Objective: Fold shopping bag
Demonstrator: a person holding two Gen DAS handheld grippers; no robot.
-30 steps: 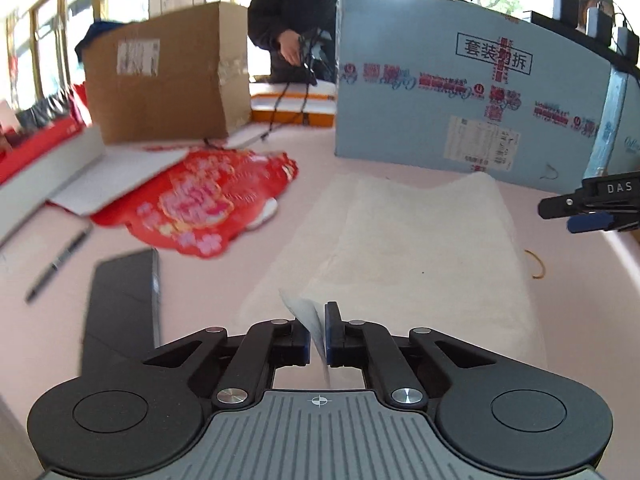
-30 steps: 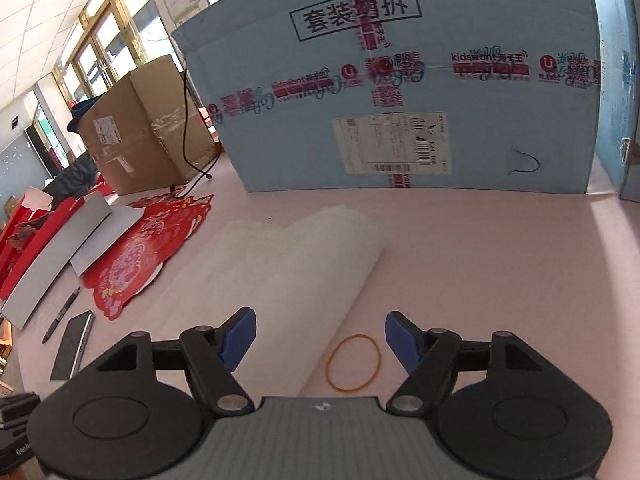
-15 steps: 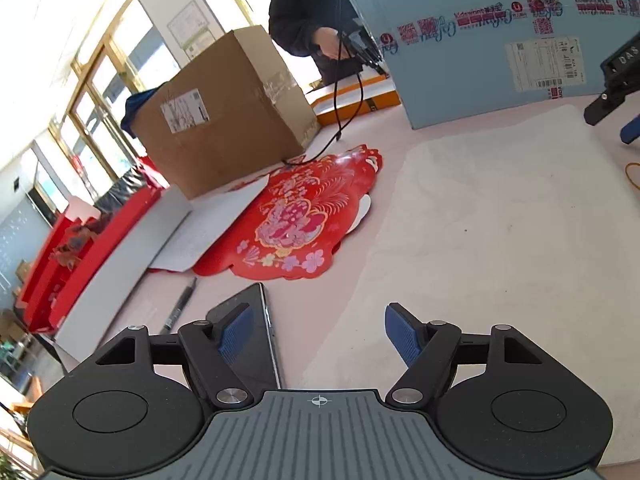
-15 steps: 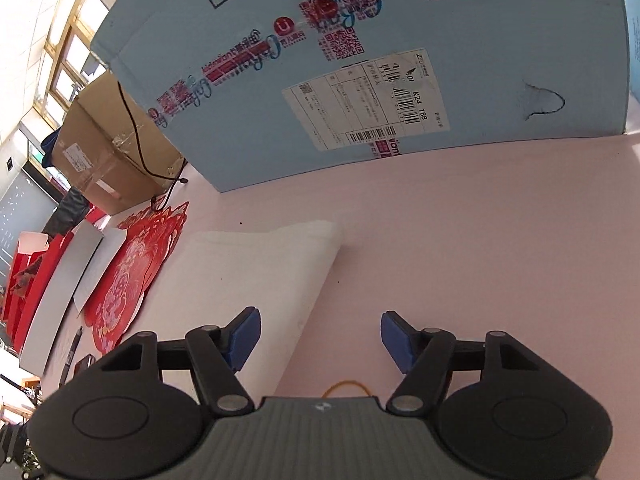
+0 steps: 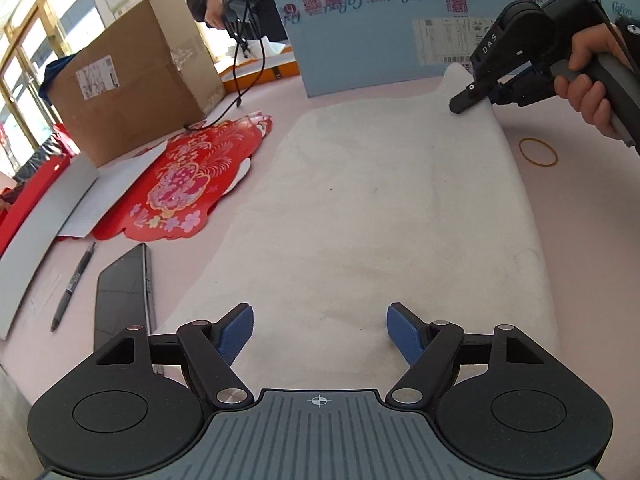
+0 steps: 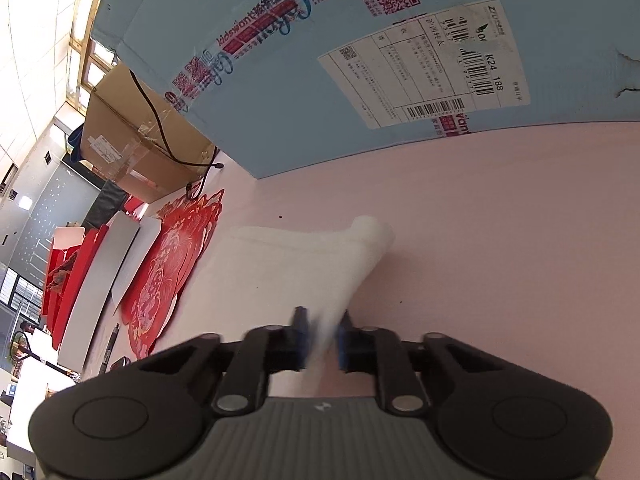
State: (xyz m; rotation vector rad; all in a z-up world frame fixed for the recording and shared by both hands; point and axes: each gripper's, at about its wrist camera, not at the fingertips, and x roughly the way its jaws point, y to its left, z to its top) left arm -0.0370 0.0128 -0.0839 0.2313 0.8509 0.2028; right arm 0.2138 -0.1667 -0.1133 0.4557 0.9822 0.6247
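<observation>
The white shopping bag (image 5: 384, 208) lies flat on the pink table, far corner lifted.

Each black tool (image 5: 320, 326) has blue ribbed pads (image 5: 236, 330) and silver screws.

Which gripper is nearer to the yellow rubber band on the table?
Right. The right gripper, shut on the white bag, is just beyond the rubber band; the left gripper is open at the bag's near end.
</observation>
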